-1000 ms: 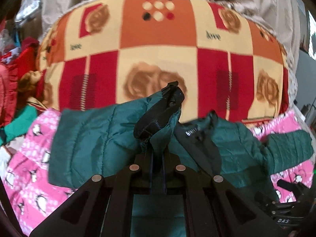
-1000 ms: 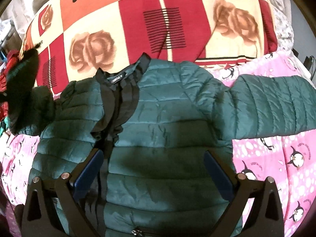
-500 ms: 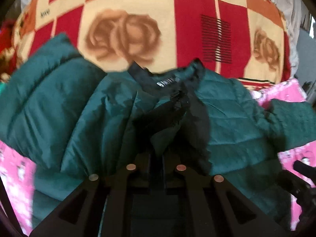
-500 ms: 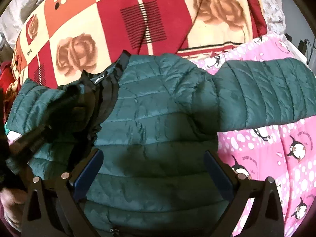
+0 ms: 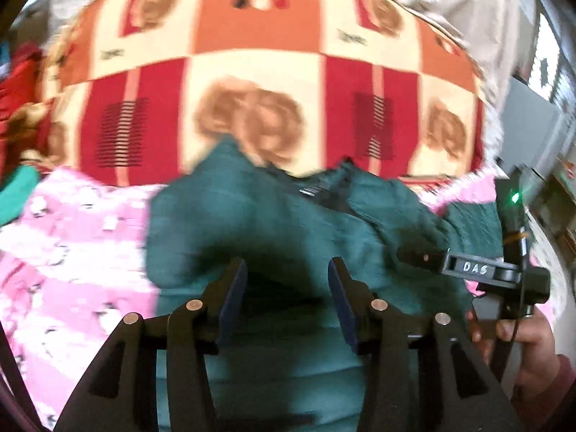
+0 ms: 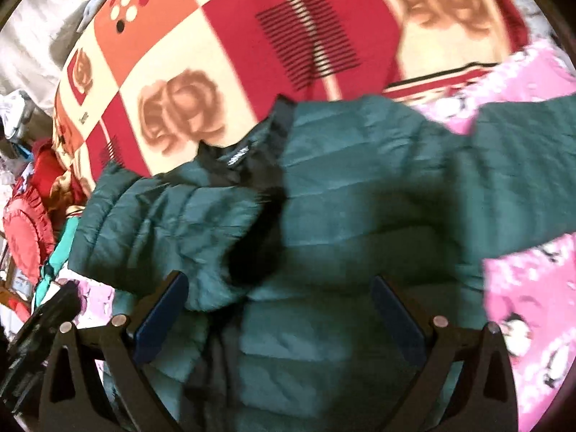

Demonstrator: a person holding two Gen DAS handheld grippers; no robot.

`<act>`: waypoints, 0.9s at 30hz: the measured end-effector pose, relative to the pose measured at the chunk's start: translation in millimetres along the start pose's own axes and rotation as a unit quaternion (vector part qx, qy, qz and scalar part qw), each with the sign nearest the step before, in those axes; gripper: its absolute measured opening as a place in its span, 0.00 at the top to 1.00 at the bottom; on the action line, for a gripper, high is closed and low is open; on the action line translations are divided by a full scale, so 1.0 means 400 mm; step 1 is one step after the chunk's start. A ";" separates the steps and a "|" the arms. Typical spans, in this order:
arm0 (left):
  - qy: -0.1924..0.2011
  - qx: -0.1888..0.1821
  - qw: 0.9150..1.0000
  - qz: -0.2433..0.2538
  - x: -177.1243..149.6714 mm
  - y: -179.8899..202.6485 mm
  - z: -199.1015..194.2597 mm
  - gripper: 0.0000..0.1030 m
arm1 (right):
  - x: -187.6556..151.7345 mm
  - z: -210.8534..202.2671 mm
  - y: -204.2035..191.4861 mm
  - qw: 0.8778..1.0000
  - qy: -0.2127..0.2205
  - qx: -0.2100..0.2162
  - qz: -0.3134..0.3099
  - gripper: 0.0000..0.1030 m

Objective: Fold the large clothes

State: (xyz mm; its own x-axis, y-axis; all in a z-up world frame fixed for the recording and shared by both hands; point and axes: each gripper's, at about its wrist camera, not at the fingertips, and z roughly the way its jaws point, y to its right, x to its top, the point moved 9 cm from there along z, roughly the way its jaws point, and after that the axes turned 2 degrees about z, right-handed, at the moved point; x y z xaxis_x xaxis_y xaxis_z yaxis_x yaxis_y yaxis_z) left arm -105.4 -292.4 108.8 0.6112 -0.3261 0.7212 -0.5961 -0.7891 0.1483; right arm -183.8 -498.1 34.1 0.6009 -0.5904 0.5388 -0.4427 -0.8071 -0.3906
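A dark green quilted jacket [image 5: 273,223] lies on a pink penguin-print sheet [image 5: 72,237]. Its left sleeve [image 6: 162,223] is folded across the chest, the black cuff [image 6: 259,248] near the zip. The right sleeve [image 6: 522,165] stretches out to the right. My left gripper [image 5: 286,270] is open and empty above the jacket's body. My right gripper [image 6: 279,284] is open wide and empty over the jacket's lower front; it also shows in the left wrist view [image 5: 478,273], held by a hand.
A red, orange and cream rose-print blanket [image 5: 259,82] is piled behind the jacket. Red and teal clothes [image 6: 32,223] lie at the left. The pink sheet [image 6: 532,316] shows bare at the right.
My left gripper let go of the sleeve cuff, opened and pulled back. The sleeve now lies folded across the jacket's chest. The right gripper stayed open and shifted a little.
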 end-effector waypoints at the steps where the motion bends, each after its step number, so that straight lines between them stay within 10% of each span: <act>1: 0.007 0.016 1.000 -0.006 0.006 -0.033 -0.008 0.76 | -0.002 0.025 -0.015 1.000 -0.010 -0.001 -0.002 0.00; 3: 0.016 0.052 0.998 -0.020 0.019 -0.101 -0.013 0.76 | -0.008 0.080 -0.057 0.999 -0.028 0.013 -0.016 0.05; 6: 0.019 0.077 0.996 -0.051 0.031 -0.175 -0.001 0.76 | -0.012 0.127 -0.078 0.998 -0.037 -0.010 -0.049 0.73; 9: 0.019 0.092 0.993 -0.065 0.036 -0.214 0.031 0.76 | 0.020 0.092 -0.068 0.998 -0.003 -0.015 -0.055 0.86; 21: -0.048 0.135 0.988 -0.062 -0.031 -0.195 0.299 0.76 | 0.174 0.089 0.159 0.985 0.054 -0.155 -0.055 0.89; 27: -0.034 0.130 0.989 -0.059 -0.012 -0.176 0.272 0.76 | 0.161 0.083 0.213 0.989 0.036 -0.141 -0.010 0.77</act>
State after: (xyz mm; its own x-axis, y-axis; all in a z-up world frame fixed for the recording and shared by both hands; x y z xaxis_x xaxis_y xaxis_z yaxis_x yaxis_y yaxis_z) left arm -9.8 -291.9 21.4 0.7072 -0.2507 0.6610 -0.3702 -0.9279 0.0441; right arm -160.7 -604.9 10.5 0.5665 -0.5645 0.6004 -0.6060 -0.7790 -0.1607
